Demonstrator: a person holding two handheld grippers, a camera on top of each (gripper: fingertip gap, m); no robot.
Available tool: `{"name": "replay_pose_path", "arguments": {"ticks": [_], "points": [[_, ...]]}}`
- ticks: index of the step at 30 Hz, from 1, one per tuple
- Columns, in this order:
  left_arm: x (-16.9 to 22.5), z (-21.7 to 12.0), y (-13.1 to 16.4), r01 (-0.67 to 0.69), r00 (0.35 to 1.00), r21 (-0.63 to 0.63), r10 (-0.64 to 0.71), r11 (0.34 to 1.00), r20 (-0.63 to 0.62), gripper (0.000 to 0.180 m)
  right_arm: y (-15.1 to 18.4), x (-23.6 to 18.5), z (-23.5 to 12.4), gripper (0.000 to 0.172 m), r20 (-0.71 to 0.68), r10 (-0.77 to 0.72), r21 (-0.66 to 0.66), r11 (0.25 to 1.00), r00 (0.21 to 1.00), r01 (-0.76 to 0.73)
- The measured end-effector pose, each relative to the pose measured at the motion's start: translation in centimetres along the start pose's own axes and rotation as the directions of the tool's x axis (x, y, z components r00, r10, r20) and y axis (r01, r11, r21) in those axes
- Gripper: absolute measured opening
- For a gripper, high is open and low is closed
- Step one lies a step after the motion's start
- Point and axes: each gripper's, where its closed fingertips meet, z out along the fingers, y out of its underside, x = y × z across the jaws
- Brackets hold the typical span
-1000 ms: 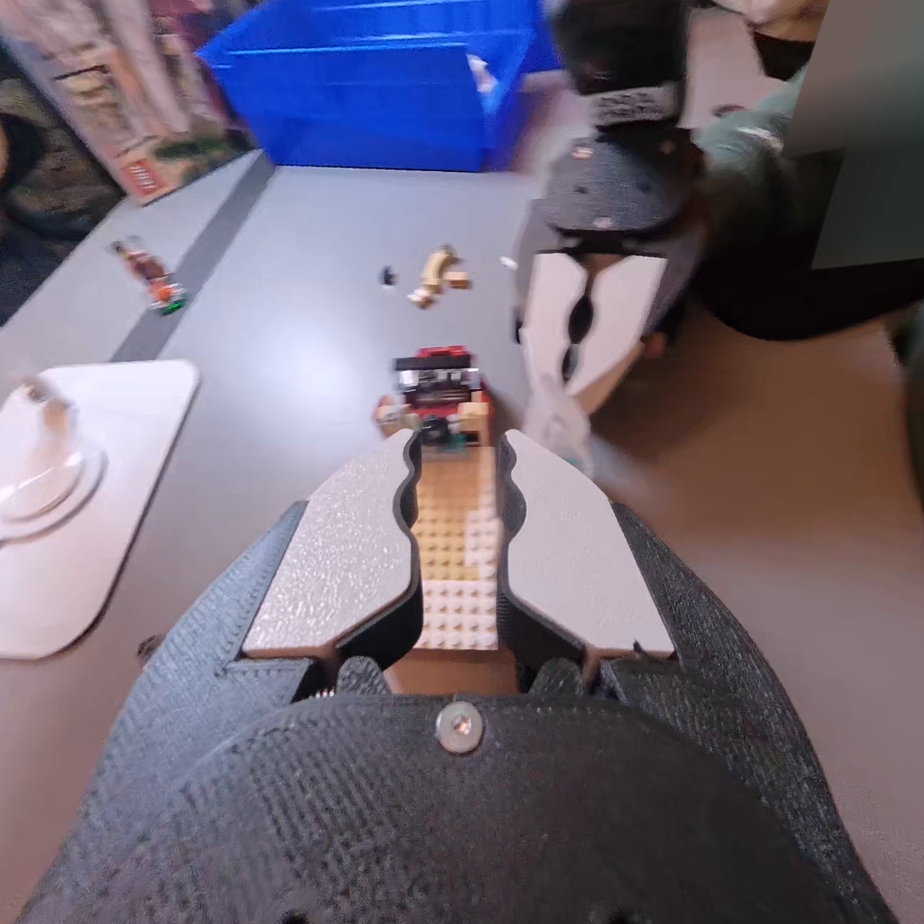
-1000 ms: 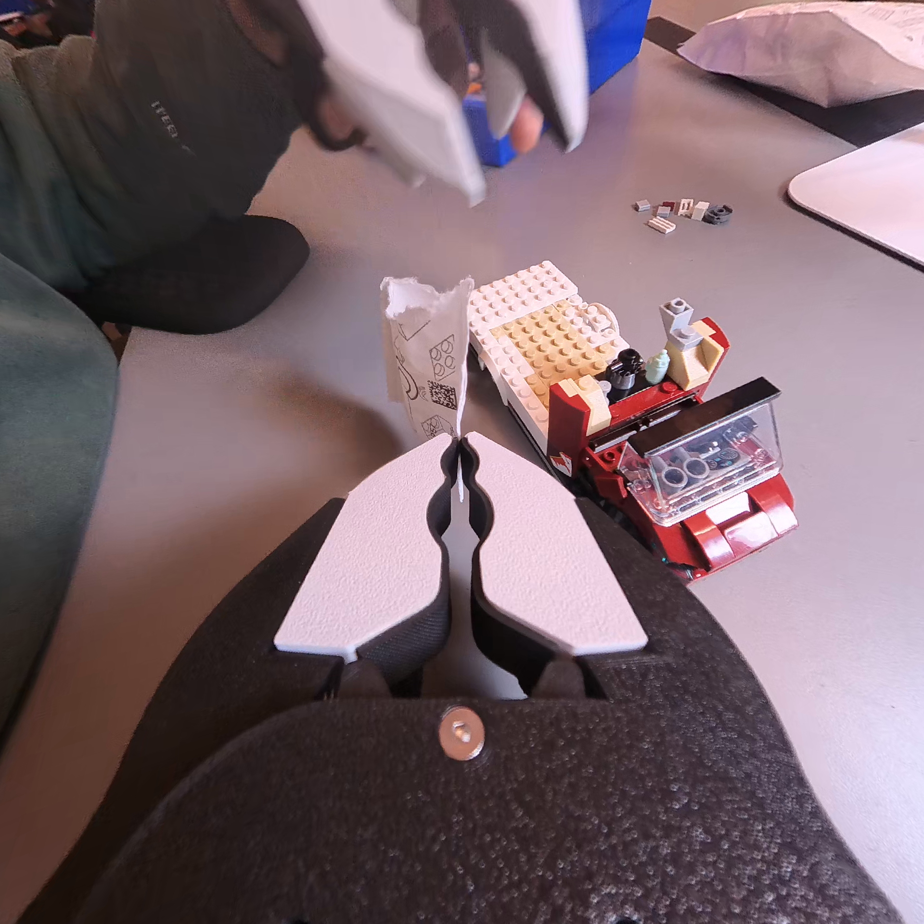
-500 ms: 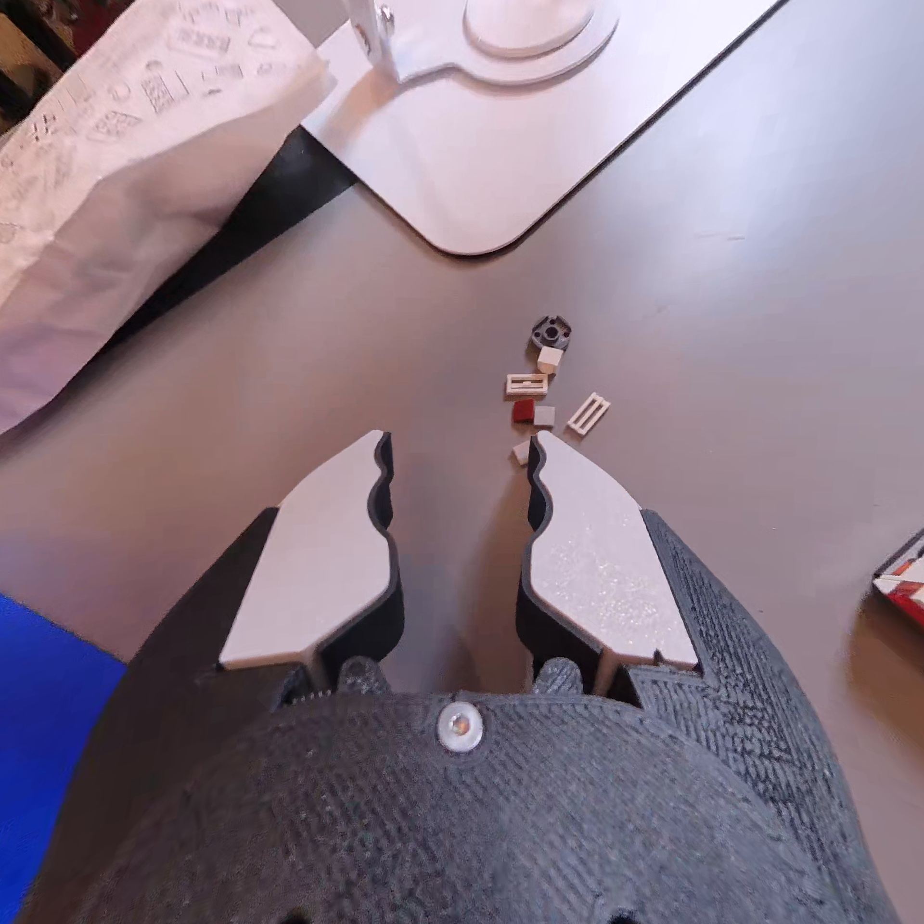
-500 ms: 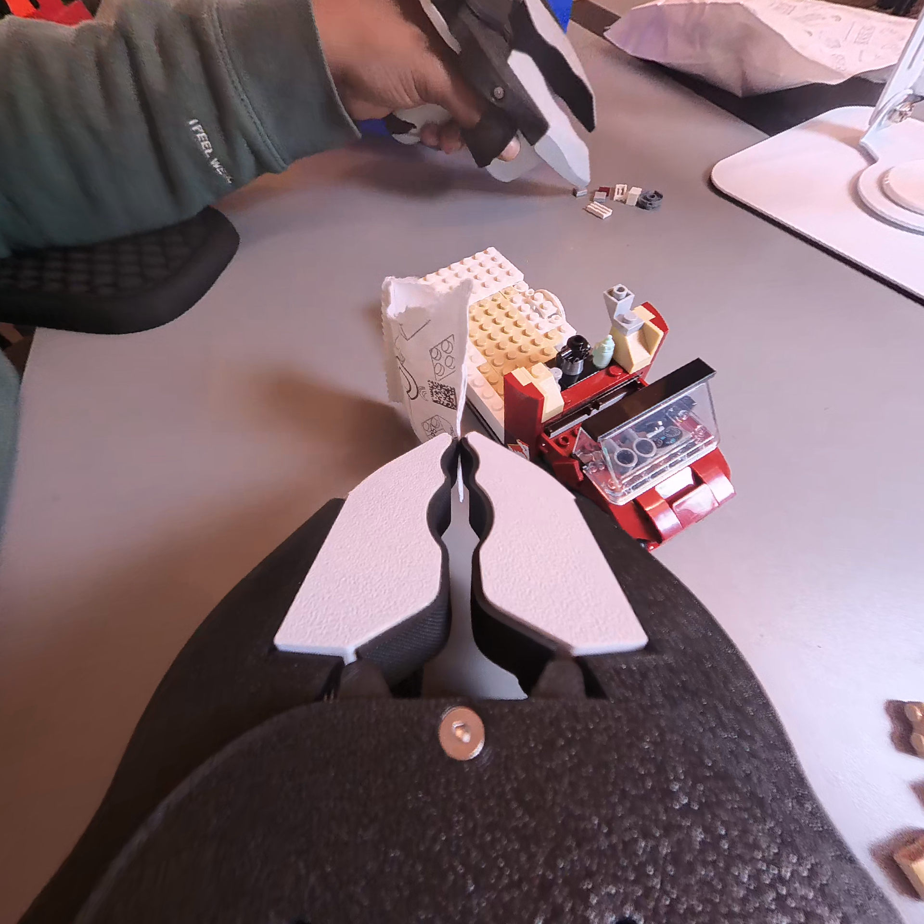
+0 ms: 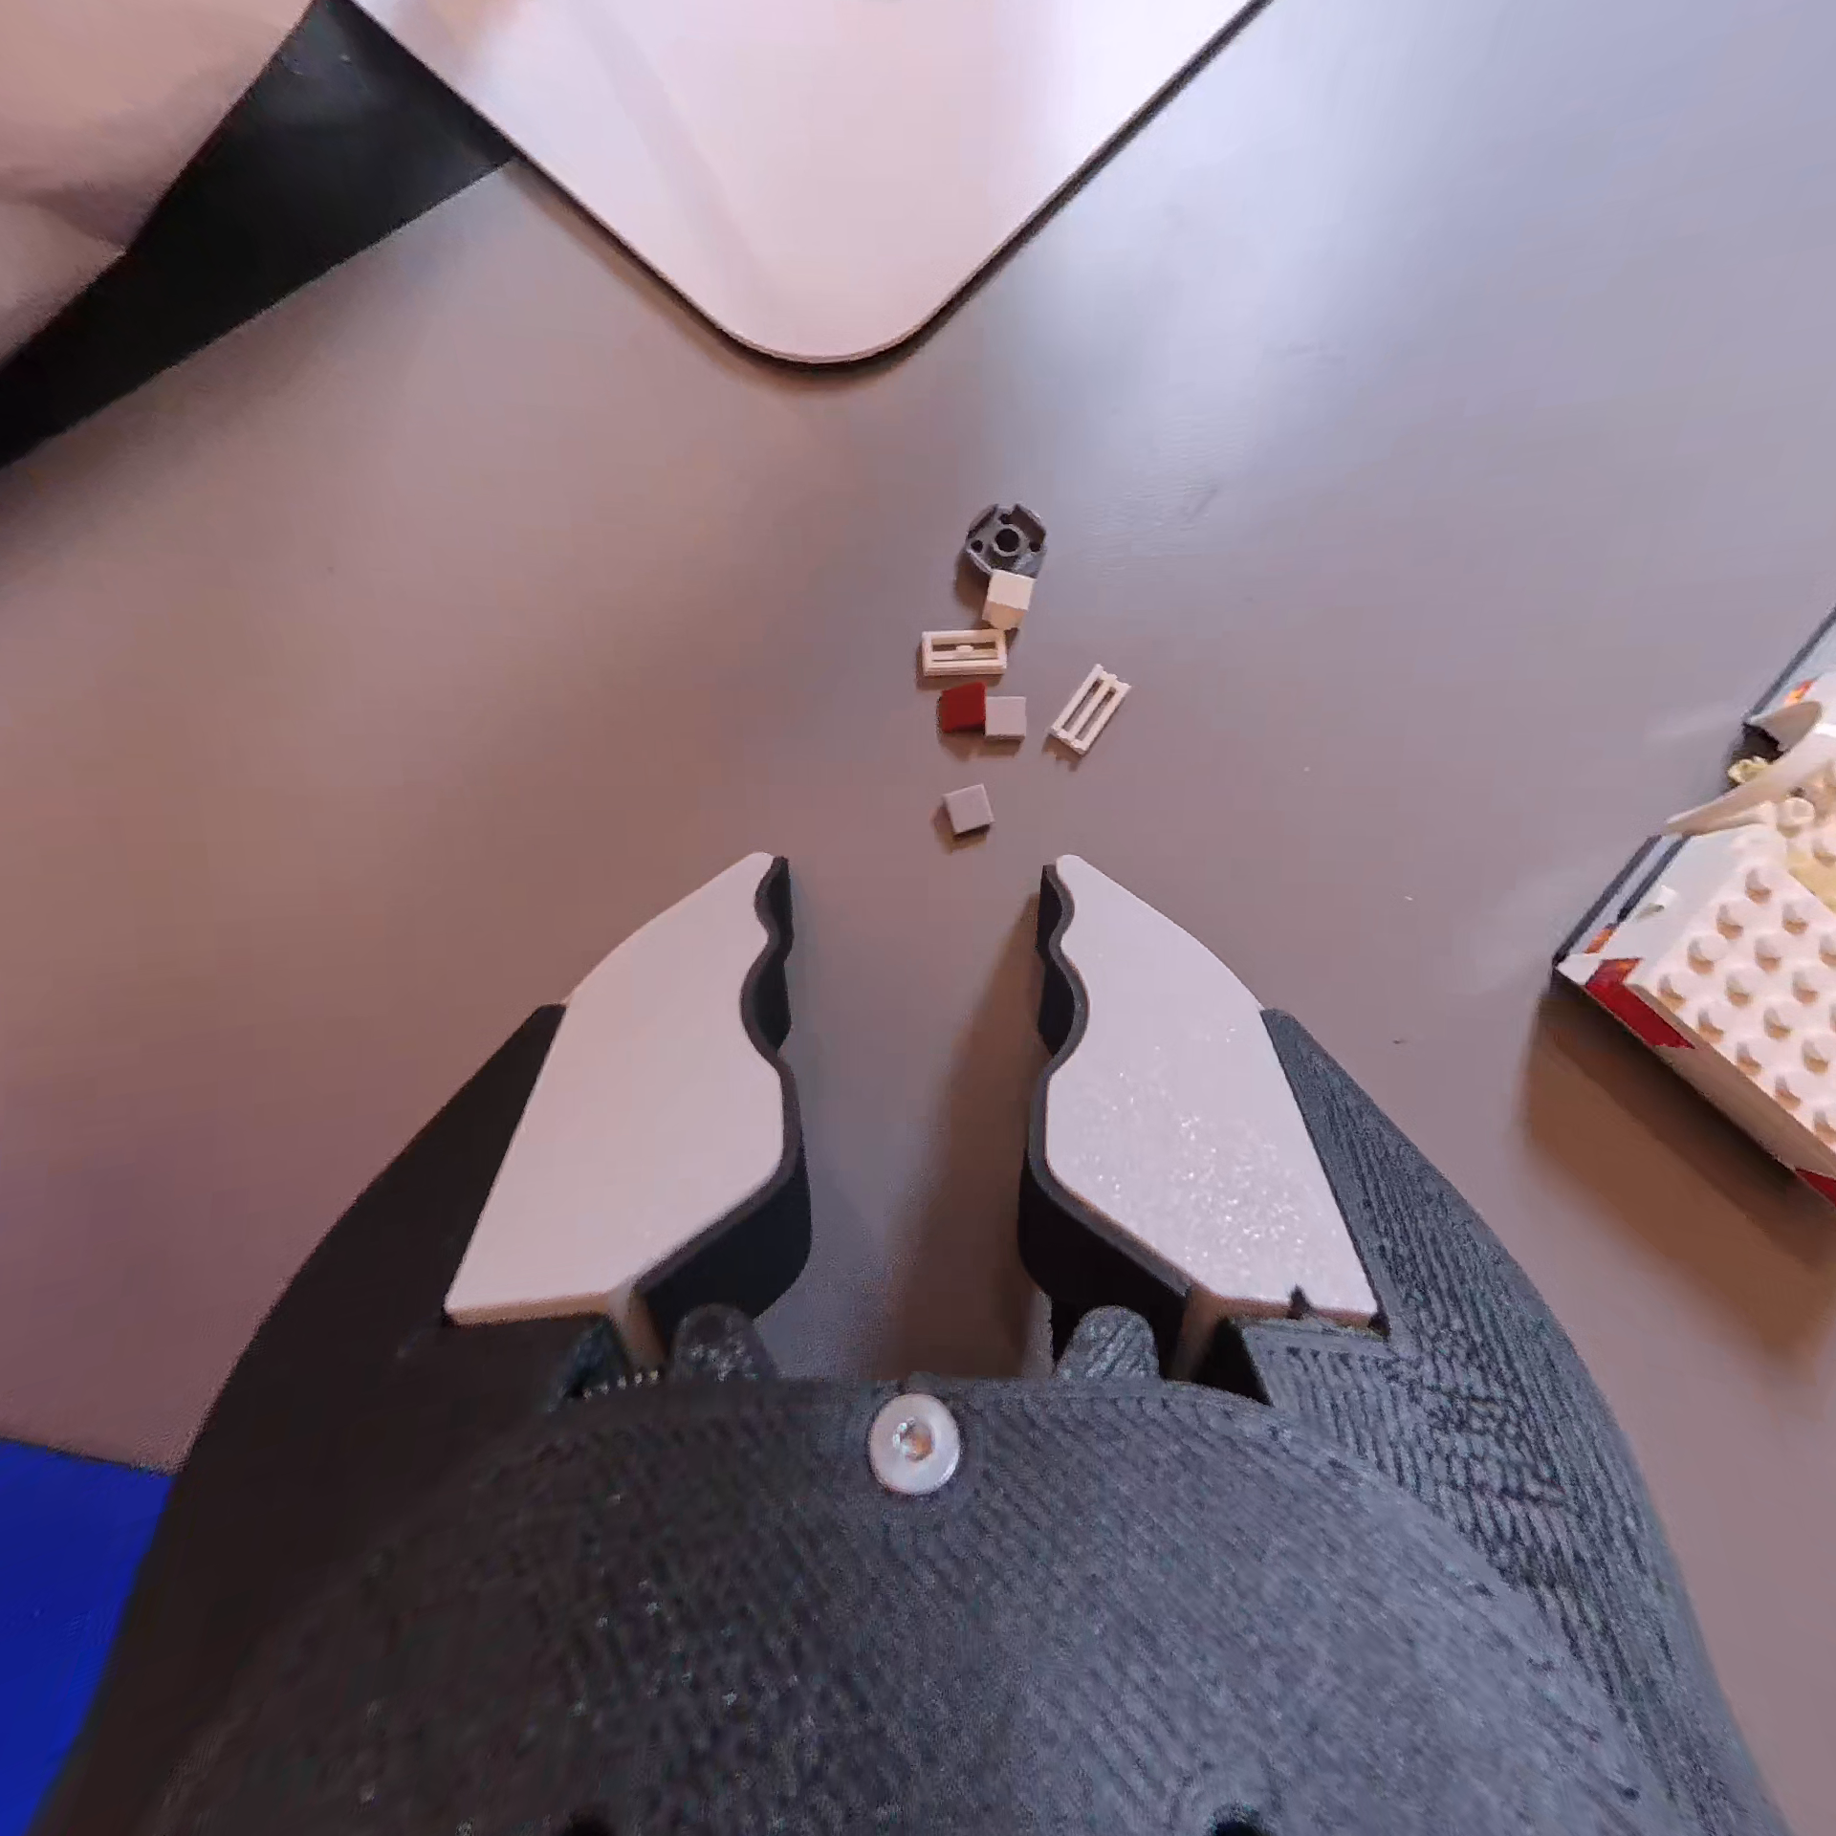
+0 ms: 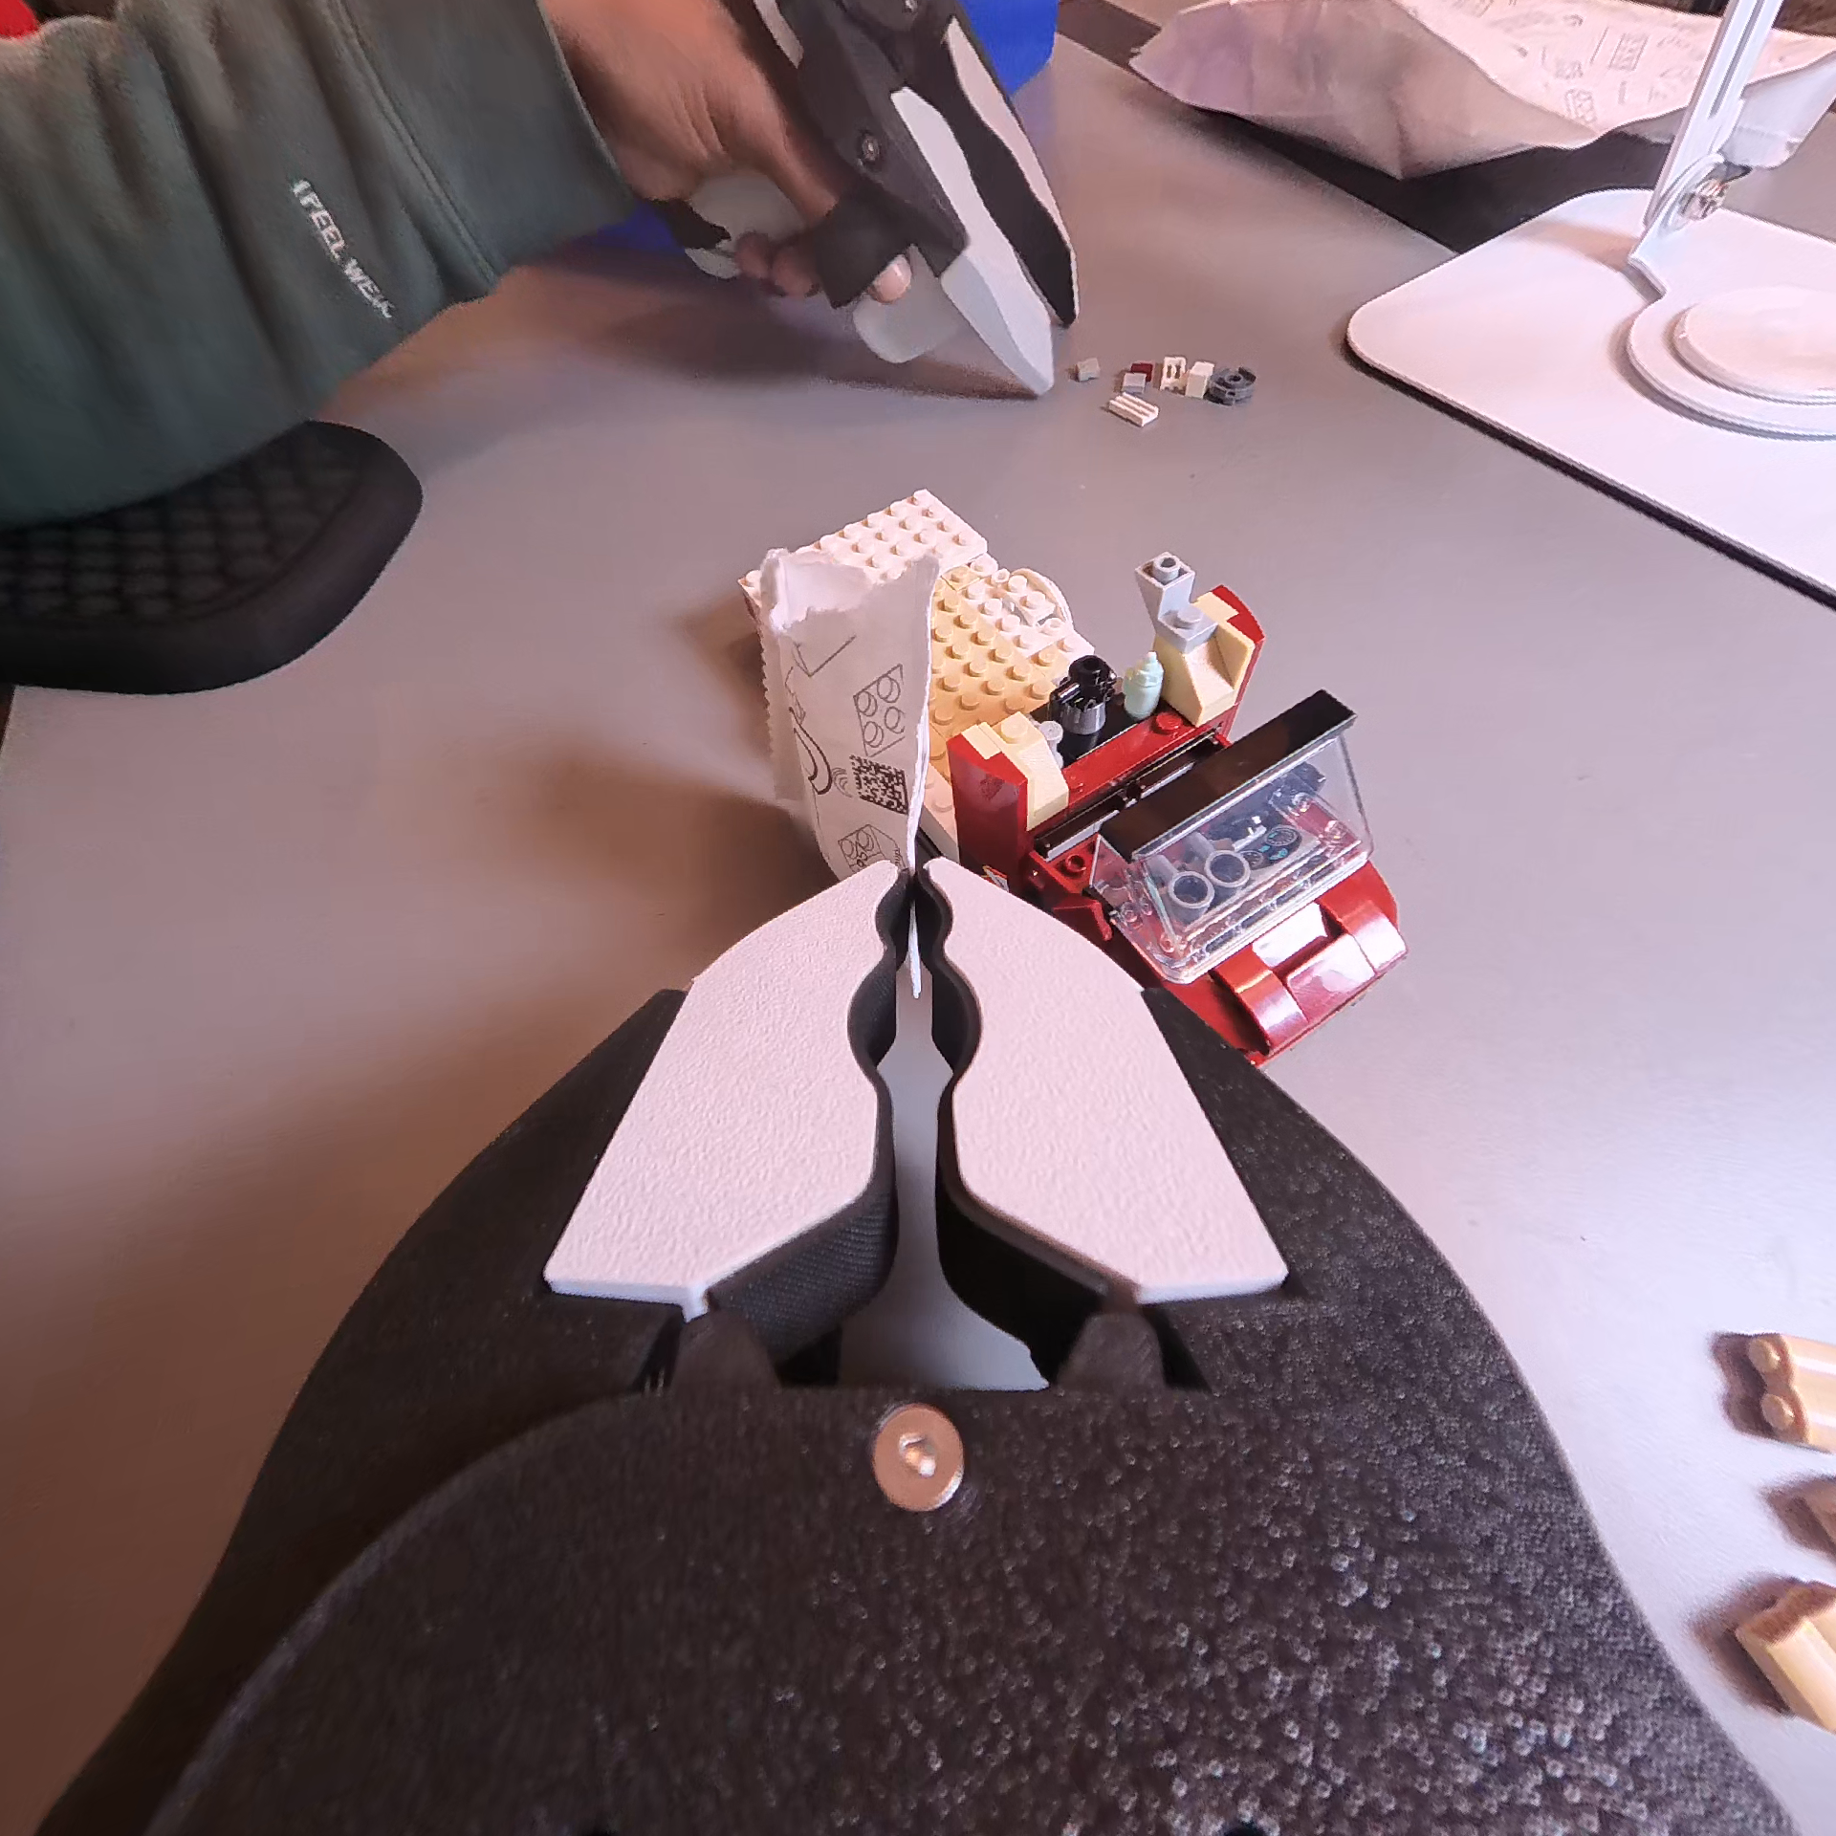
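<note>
My left gripper [image 5: 914, 874] stands wide and bare above the grey table [image 5: 397, 695], nearest a small grey tile [image 5: 967, 809] just ahead of a cluster of loose toy pieces [image 5: 994, 676]. My right gripper [image 6: 916, 874] is pinched tight on a torn white paper bag [image 6: 854, 715]; the bag rises upright just beside a red and tan brick-built vehicle [image 6: 1172, 795] standing on the table.

Printing shows in three places, its words left untold. The torn white paper bag [image 6: 854, 715], pinched upright just left of the red brick-built vehicle [image 6: 1172, 825], bears line drawings of studded bricks and a small square code. White lettering runs along the green sleeve [image 6: 248, 258], far behind the vehicle to its left. The large crumpled paper bag [image 6: 1441, 79], far behind it to the right, carries faint brick drawings.
</note>
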Motion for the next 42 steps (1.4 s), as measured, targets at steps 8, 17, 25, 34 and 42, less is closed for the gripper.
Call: {"name": "replay_pose_path", "arguments": {"ticks": [8,17,25,34,42], "points": [[1.2,0.5,-0.6,-0.108,0.993,0.065,0.110,0.992,-0.030,0.032,0.2,0.0,0.1,0.001,0.010,0.010,-0.006,1.000,1.000,-0.010],[1.5,0.9,-1.1,-0.220,0.975,0.051,0.220,0.974,0.016,0.008,0.2,0.2,0.1,0.001,-0.004,0.006,-0.012,1.000,1.000,-0.006],[11.6,-5.9,-6.9,-0.276,0.904,0.403,0.378,0.873,-0.200,0.008,0.4,0.4,0.2,0.001,-0.022,-0.001,-0.019,1.000,1.000,0.001],[23.8,-8.3,-5.2,-0.477,0.694,0.476,0.649,0.739,-0.312,0.008,0.3,0.1,0.3,0.001,-0.010,-0.009,-0.013,1.000,1.000,0.009],[24.6,-7.0,-3.8,-0.506,0.668,0.431,0.655,0.747,-0.352,0.012,0.1,0.0,0.2,0.001,-0.002,-0.018,0.000,1.000,1.000,0.018]]}}
